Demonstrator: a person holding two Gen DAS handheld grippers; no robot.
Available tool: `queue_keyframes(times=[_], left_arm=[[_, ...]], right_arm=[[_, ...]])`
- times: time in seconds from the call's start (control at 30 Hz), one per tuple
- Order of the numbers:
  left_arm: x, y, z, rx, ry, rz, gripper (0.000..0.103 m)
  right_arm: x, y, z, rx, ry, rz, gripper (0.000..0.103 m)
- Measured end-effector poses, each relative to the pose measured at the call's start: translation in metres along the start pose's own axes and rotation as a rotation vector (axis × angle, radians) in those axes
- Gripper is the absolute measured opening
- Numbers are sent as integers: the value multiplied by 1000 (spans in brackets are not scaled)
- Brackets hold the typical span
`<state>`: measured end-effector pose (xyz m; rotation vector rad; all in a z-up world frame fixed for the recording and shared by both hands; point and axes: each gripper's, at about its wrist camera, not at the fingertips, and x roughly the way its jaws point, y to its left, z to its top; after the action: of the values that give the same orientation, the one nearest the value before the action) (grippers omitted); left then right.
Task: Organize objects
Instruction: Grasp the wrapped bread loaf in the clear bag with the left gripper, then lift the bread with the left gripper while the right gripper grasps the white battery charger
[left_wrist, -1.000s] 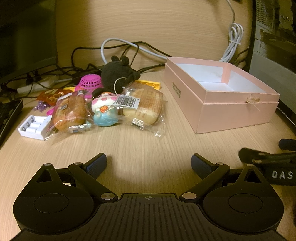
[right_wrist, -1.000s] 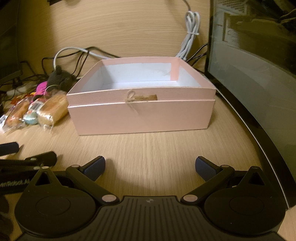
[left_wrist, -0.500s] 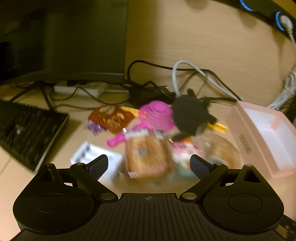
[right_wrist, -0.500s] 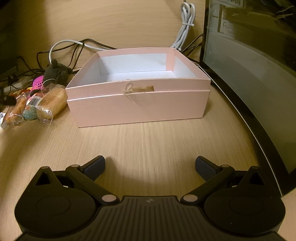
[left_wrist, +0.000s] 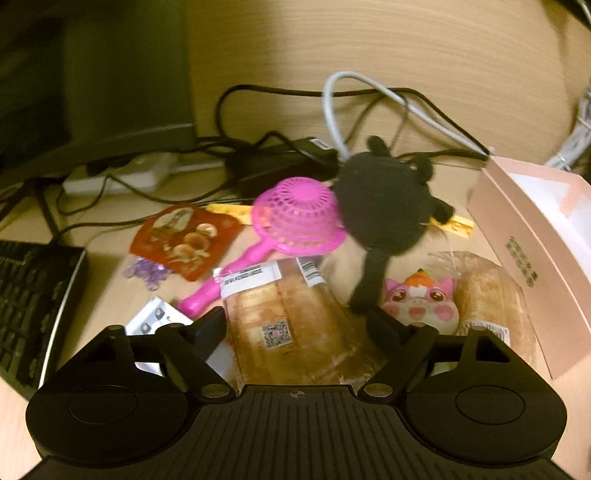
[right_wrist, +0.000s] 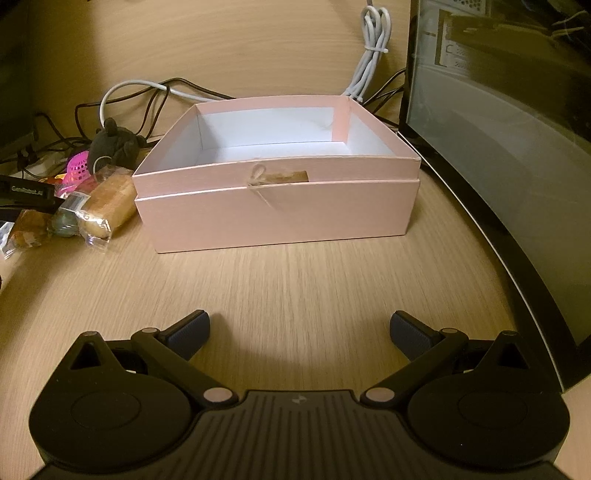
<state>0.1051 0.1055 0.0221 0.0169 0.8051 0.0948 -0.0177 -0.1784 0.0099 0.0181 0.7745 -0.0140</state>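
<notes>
A pile of objects lies left of the open pink box (right_wrist: 277, 206). My left gripper (left_wrist: 295, 328) is open, its fingers on either side of a wrapped bread packet (left_wrist: 288, 325). Close by are a pink cat toy (left_wrist: 419, 306), a second bread packet (left_wrist: 491, 306), a black plush (left_wrist: 384, 206), a magenta strainer (left_wrist: 295, 221), a red snack packet (left_wrist: 184, 240) and a white battery case (left_wrist: 155, 321). The box edge (left_wrist: 524, 254) is at the right. My right gripper (right_wrist: 299, 332) is open and empty above the desk, in front of the box, which is empty inside.
A keyboard (left_wrist: 29, 306) lies at the left. Cables (left_wrist: 332, 110), a power strip (left_wrist: 122, 177) and a monitor (left_wrist: 92, 74) stand behind the pile. A dark computer case (right_wrist: 498, 129) stands right of the box. The left gripper shows at the left of the right wrist view (right_wrist: 26, 195).
My left gripper has swung left and moved forward over the pile, closing in on the bread packet. My right gripper has drawn back slightly from the box.
</notes>
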Motion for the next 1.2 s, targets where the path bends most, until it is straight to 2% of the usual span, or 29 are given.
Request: queue_keyframes(times=[0.03, 0.07, 0.17, 0.3, 0.4, 0.5, 0.63, 0.8, 0.87, 0.93, 1.0, 1.07, 1.2], left_arm=[[1, -1, 0, 0, 4, -2, 78], [2, 0, 0, -7, 10, -6, 68], [4, 8, 2, -47, 23, -44, 60], [-16, 17, 2, -75, 3, -114, 58], [-51, 31, -4, -109, -32, -163, 58], [-89, 55, -28, -166, -44, -194, 58], [-116, 91, -66, -225, 6, -162, 58], [-124, 146, -85, -283, 71, -83, 57], [-130, 166, -89, -292, 48, -93, 57], [-136, 178, -94, -280, 16, -63, 57], [-144, 194, -102, -353, 20, -47, 57], [-150, 211, -113, -445, 34, -86, 57], [-157, 225, -124, -465, 31, -69, 57]], right_arm=[[0, 0, 0, 0, 0, 0, 103], [0, 0, 0, -1, 0, 0, 103], [0, 0, 0, -7, 4, 3, 103], [-1, -1, 1, -6, 13, 7, 103], [-1, 6, 6, 9, 53, -9, 103], [-7, 24, 13, 10, 78, 90, 103], [-19, 87, 27, -134, 34, 212, 103], [-23, 178, 42, -323, 18, 342, 103], [-23, 209, 48, -379, -7, 384, 103], [-20, 236, 54, -449, -56, 421, 103], [-4, 266, 66, -503, -76, 394, 103], [9, 291, 80, -536, -84, 381, 103], [43, 344, 107, -584, -178, 332, 103]])
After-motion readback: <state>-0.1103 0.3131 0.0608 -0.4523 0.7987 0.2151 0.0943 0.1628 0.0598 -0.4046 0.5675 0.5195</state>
